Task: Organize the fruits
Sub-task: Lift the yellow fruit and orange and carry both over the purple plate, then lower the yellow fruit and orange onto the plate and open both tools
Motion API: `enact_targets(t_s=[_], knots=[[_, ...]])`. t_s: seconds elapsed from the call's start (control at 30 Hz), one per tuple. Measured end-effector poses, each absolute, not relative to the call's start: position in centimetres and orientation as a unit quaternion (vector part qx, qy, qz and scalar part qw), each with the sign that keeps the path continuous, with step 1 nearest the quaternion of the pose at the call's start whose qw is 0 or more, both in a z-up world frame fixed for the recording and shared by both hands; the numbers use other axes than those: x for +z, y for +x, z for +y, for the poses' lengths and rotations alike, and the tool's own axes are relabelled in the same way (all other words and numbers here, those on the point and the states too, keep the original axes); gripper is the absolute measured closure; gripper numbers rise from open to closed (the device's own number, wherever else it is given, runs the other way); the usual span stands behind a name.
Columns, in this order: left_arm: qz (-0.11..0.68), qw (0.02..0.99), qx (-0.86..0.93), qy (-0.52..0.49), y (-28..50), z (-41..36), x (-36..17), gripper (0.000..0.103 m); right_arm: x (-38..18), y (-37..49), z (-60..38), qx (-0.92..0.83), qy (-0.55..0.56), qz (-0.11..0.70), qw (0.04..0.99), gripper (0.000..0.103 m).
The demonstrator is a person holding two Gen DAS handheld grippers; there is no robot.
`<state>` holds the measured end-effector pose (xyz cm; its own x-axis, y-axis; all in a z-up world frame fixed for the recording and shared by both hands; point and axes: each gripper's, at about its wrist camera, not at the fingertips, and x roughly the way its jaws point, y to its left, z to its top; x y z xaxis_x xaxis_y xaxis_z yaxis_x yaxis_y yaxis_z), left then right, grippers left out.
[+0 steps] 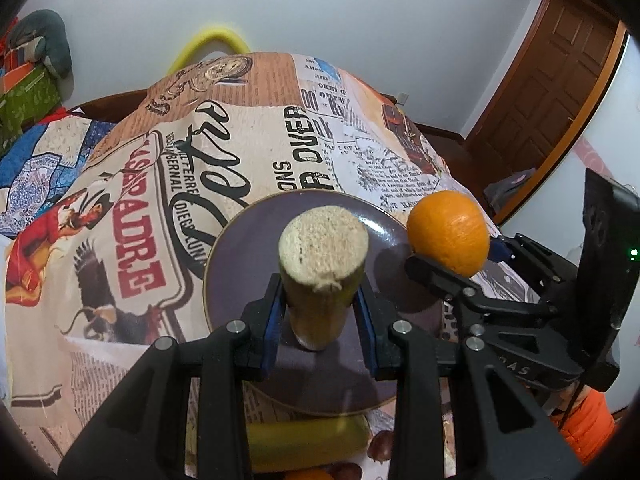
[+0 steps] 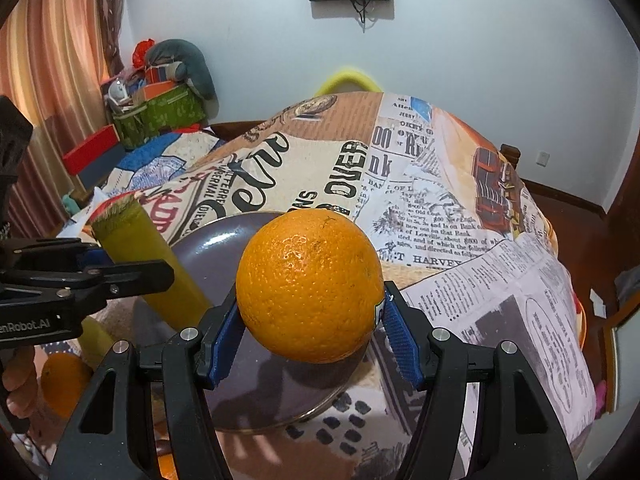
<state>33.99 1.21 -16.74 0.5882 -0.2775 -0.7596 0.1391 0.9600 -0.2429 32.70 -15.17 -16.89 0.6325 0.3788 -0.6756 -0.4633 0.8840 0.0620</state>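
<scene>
I have the orange (image 2: 309,285) clamped between the blue pads of my right tool (image 2: 310,320), lifted above the near right part of the dark plate (image 2: 208,252). From the left wrist view the same orange (image 1: 449,233) sits at the plate's right rim (image 1: 224,272), pinched in the right tool (image 1: 452,268). My left tool (image 1: 320,312) is closed on a yellowish-green cane stalk piece (image 1: 323,264), its cut fibrous end facing the camera, held over the middle of the plate. In the right wrist view that stalk (image 2: 148,256) leans over the plate's left side, gripped by the left tool (image 2: 94,268). A banana (image 1: 308,440) lies just beside the plate's near edge, and a second orange (image 2: 66,384) lies near it. Everything rests on a desk covered by a newspaper-print cloth (image 1: 248,152)
</scene>
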Motion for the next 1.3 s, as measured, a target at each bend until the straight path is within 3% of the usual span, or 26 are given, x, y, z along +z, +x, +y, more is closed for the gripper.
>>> enact_targets(t_s=[0.8, 1.1, 1.3], knots=[[0.525, 0.837, -0.122, -0.099, 39.9, 0.4, -19.9, 0.069, -19.5, 34.5, -14.5, 0.24, -0.083, 0.403, 0.879, 0.041], [0.494, 0.86, -0.117, -0.061, 38.4, -0.5, -17.9, 0.07, -19.6, 34.7, -14.3, 0.24, -0.084, 0.405, 0.878, 0.039], [0.475, 0.872, -0.106, -0.045, 36.8, -0.5, -16.7, 0.07, -19.0, 33.9, -14.5, 0.249, -0.072, 0.407, 0.876, 0.032]])
